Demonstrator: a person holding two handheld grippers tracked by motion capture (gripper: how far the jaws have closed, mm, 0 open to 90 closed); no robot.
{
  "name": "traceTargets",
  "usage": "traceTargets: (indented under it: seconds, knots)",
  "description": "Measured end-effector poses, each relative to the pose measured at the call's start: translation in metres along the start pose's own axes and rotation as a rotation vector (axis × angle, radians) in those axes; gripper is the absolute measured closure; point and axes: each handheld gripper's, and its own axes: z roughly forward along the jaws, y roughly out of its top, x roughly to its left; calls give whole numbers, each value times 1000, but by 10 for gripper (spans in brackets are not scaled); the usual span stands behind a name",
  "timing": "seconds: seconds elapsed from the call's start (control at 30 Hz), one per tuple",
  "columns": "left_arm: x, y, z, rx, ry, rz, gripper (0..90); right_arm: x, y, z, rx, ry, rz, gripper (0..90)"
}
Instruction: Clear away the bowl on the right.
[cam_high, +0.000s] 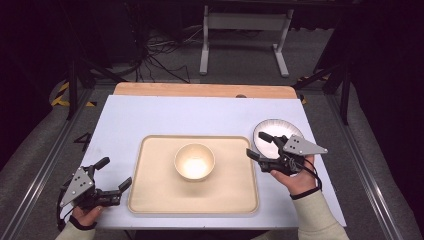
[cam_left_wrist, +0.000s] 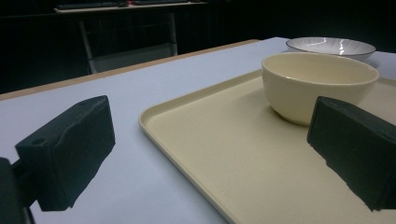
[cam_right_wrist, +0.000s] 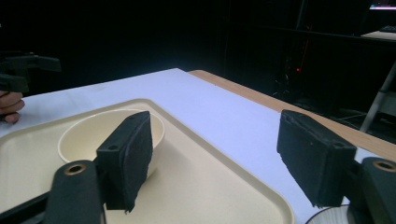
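- We are holding the right gripper (cam_high: 260, 145) just right of the tray (cam_high: 150, 195), over the plate (cam_high: 265, 127), jaws apart and empty.
- We are resting the left gripper (cam_high: 114, 172) at the tray's left, jaws apart.
- The bowl (cam_high: 194, 161) is sitting mid-tray.

My left gripper (cam_high: 116, 173) sits low at the near left, jaws spread wide with nothing between them, pointing off to the right. My left hand (cam_high: 85, 214) wraps the grip from below, and the grey plate on top is tipped up toward the camera. My right gripper (cam_high: 259, 145) is over on the right, jaws apart too and empty, aimed left and a bit away from me. My right hand (cam_high: 299, 180) cups the body from underneath, sleeve running off the bottom edge, cable looping around the wrist.
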Motion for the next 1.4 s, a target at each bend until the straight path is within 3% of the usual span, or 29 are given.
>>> traceTargets:
  seconds: [0.43,0.73,1.13,1.4]
  knots:
    - [0,0,0,-2,-2,0,15,0,-30,-5,-43,-3,6,222]
    - [0,0,0,-4,-3,-1,15,0,-46,-5,-27,-33,17,220]
    - [0,0,0,-6,-7,-6,15,6,-65,-5,-11,-36,46,200]
    - [1,0,-1,-4,-6,-5,15,9,-75,-7,-6,-40,28,165]
